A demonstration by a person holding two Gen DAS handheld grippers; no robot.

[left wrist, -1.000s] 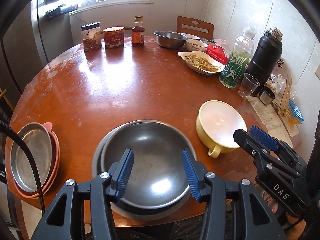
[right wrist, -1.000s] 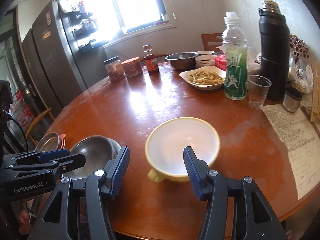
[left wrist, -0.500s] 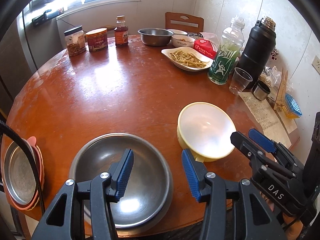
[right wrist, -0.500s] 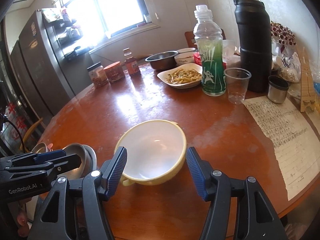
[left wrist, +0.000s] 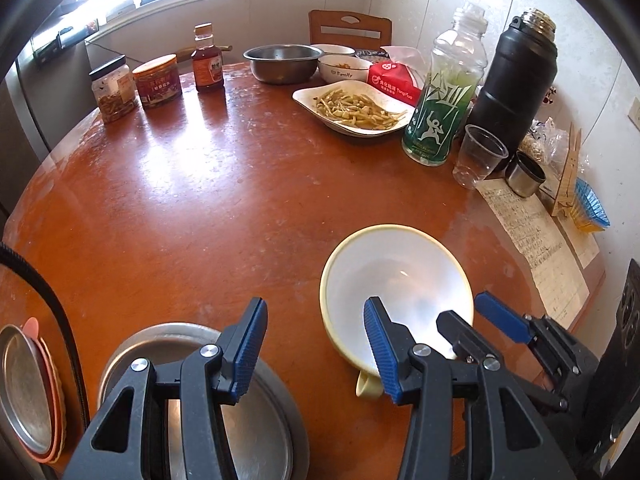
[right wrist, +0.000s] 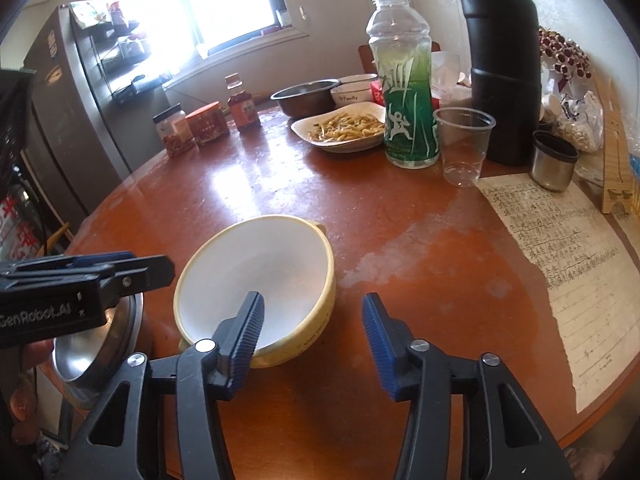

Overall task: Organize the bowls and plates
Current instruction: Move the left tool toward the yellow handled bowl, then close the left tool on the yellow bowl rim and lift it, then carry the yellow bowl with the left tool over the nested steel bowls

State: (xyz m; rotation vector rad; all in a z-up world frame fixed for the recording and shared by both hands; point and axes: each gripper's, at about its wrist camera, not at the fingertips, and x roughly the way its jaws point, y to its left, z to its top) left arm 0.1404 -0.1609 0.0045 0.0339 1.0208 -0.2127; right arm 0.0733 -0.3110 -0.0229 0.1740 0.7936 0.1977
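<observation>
Straddling yellow bowl [right wrist: 256, 280] rim, right gripper [right wrist: 312, 336] jaws closing, left gripper [left wrist: 316, 350] spread.

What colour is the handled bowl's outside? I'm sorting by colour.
Pale yellow bowl, white inside; clearest in the right wrist view.

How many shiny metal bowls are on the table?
2: one big metal bowl at the near edge under the left gripper, and one smaller metal bowl at the far side beside the white bowl. More may be hidden.
</observation>
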